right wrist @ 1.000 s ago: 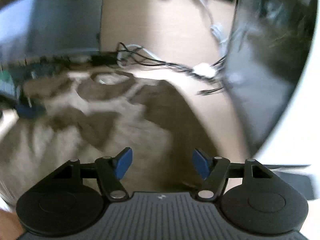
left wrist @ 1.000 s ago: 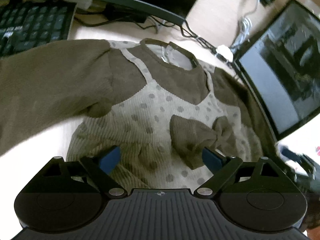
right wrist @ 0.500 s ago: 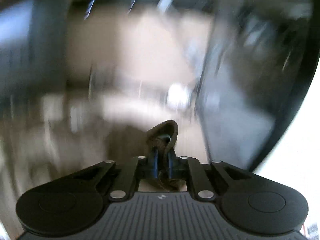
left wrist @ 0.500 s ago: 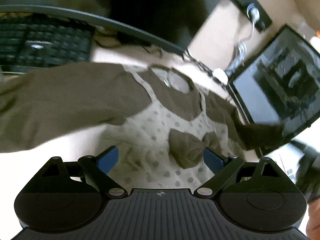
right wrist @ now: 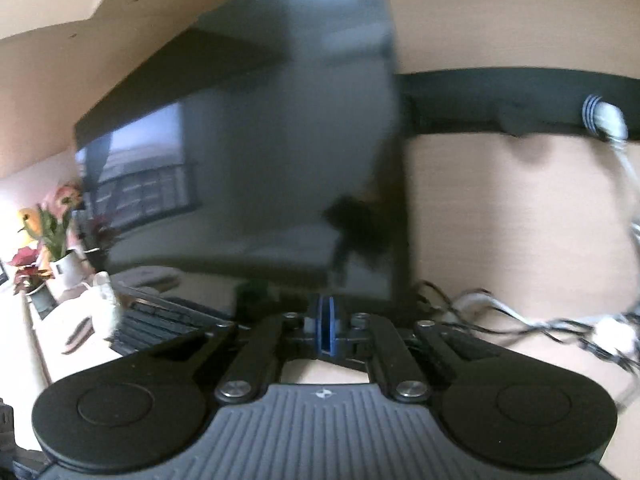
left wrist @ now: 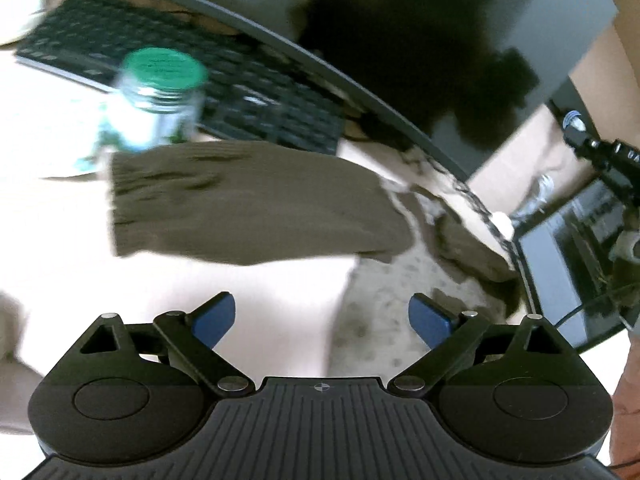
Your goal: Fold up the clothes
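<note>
A child's top lies flat on the pale table [left wrist: 240, 312]. Its olive-brown left sleeve [left wrist: 248, 208] stretches out to the left, and the cream dotted body [left wrist: 384, 300] is at the right. The other brown sleeve [left wrist: 472, 252] lies bunched over the body by the small screen. My left gripper [left wrist: 322, 316] hovers open above the table, its right pad over the dotted body's edge, holding nothing. My right gripper [right wrist: 326, 328] is shut and tilted up toward the monitor [right wrist: 260, 160]. No cloth shows between its pads.
A green-capped bottle [left wrist: 160, 92] stands at the sleeve's cuff, in front of a black keyboard [left wrist: 272, 108]. A dark small screen [left wrist: 568, 264] leans at the right. Cables [right wrist: 520, 320] run along the wall. Potted flowers [right wrist: 44, 232] stand far left.
My left gripper swung left, from over the body to beside the long sleeve. My right gripper shut on the right sleeve's cuff, then rose and tilted up; the cuff no longer shows.
</note>
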The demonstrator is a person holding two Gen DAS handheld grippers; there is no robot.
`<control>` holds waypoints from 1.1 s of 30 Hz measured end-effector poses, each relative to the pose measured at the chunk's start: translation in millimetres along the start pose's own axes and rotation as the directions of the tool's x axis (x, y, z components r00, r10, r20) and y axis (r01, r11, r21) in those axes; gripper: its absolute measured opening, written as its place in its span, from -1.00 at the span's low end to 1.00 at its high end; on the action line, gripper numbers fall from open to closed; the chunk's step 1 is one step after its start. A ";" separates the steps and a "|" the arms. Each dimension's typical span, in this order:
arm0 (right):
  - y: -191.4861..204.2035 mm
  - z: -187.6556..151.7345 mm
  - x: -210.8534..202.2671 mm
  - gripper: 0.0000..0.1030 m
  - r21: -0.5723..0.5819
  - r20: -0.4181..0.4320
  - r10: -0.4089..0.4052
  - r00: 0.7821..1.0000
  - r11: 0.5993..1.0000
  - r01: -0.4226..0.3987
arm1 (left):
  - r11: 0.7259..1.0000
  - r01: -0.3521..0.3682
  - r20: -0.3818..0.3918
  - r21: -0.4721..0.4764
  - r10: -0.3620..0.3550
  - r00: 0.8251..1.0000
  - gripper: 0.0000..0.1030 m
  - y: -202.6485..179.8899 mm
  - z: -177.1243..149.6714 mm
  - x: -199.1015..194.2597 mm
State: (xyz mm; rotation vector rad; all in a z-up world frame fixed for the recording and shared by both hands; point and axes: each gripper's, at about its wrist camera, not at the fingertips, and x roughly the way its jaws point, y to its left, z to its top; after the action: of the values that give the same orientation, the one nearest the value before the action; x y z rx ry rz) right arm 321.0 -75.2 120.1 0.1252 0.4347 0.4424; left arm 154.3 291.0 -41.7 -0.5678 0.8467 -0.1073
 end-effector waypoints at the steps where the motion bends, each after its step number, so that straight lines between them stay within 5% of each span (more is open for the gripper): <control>1: 4.0 0.8 1.4 -0.84 -0.012 0.006 0.009 1.000 1.000 -0.009 | 1.000 -0.019 0.008 -0.013 0.019 1.000 0.88 7.0 -0.3 -3.8; 3: 10.1 -3.7 1.2 -0.62 -0.080 0.005 -0.009 1.000 0.997 0.009 | 0.998 -0.051 0.016 -0.039 0.052 0.999 0.89 20.1 0.3 -8.1; 6: 16.4 -34.5 6.8 0.16 -0.275 -0.063 -0.082 0.995 0.960 0.061 | 0.994 -0.078 0.017 -0.071 0.080 0.997 0.89 33.6 3.1 -8.9; 11: -1.9 -120.2 37.5 0.16 -0.506 -0.194 -0.284 0.939 0.849 0.152 | 0.997 -0.061 -0.004 -0.051 0.061 0.998 0.89 24.3 8.6 0.8; 14: -26.8 -150.6 20.4 0.16 -0.419 -0.230 -0.329 0.916 0.883 0.211 | 1.000 -0.007 -0.027 -0.007 0.007 1.000 0.89 -1.7 12.8 18.6; 18: -52.3 -181.2 -21.8 0.31 -0.149 -0.244 -0.262 0.933 0.961 0.231 | 0.993 0.111 -0.059 0.049 -0.108 0.992 0.89 -52.6 20.7 57.3; 24: -79.1 -222.7 -67.0 0.52 0.028 -0.089 -0.359 0.929 0.932 0.363 | 0.963 0.235 -0.110 0.129 -0.222 0.969 0.87 -140.1 27.0 129.5; 33: -79.4 -233.4 -82.4 0.89 0.001 0.027 -0.335 0.942 0.942 0.335 | 0.973 0.014 -0.071 0.229 0.002 0.997 0.55 -222.0 12.6 228.3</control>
State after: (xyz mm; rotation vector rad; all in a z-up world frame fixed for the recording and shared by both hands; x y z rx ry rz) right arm 183.6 -177.1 -75.6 0.0519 0.4196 0.1058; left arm 344.8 37.7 -75.6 -0.3502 0.8872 -0.2289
